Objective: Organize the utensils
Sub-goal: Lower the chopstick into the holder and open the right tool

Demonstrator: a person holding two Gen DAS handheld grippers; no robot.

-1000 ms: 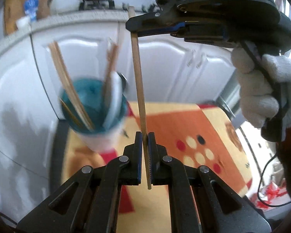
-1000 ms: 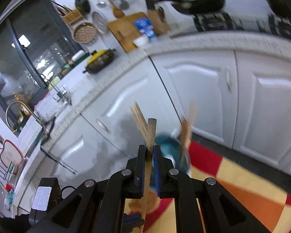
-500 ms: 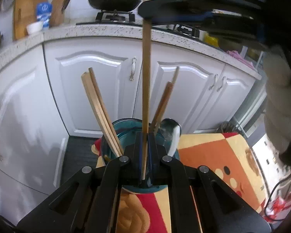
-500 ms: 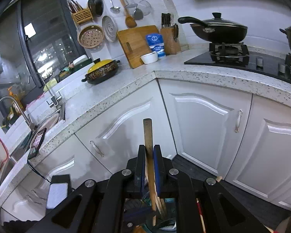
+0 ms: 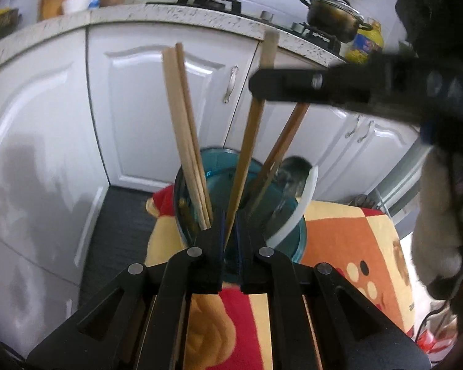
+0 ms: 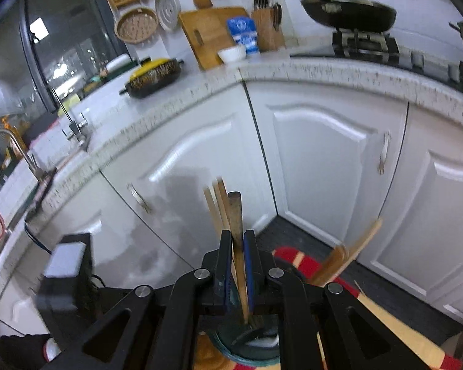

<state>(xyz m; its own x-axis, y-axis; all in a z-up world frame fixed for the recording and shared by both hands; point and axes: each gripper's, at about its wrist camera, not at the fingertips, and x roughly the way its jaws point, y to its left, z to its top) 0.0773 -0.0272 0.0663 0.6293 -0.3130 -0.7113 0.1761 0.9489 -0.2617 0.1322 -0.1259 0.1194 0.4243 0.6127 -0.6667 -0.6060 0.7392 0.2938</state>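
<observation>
The chopstick (image 5: pixel 247 151) stands nearly upright at frame centre in the left wrist view, its lower end inside the blue cup (image 5: pixel 293 240). The left gripper (image 5: pixel 230 234) has the chopstick low between its jaws; the jaws are opening, a narrow gap shows on each side, and the pads no longer appear to press the wood. The right gripper (image 6: pixel 238 265) has its jaws closed on the upper part of the same chopstick, seen in the right wrist view just below the stick's tip.

Step in hand, as judged: seat the chopstick in the cup.
- Keep the right grip firm until the left jaws are fully clear.
- Lower the stick along its own axis; do not swing it sideways.
- Release only once the tip rests on the cup bottom, so it leans against the rim and does not bounce out.

Obstructions inside the cup:
- A pair of chopsticks (image 5: pixel 185 129) leans to the left of centre.
- A darker stick (image 5: pixel 281 151) leans to the right.
- A white spoon (image 5: pixel 305 197) rests against the right rim.

The free gap lies between the pair and the darker stick.

The cup stands on a patterned cloth (image 5: pixel 348 246) at lower frame. White cabinet doors (image 5: pixel 129 101) fill the background. Motion blur limits detail at the cup bottom.
</observation>
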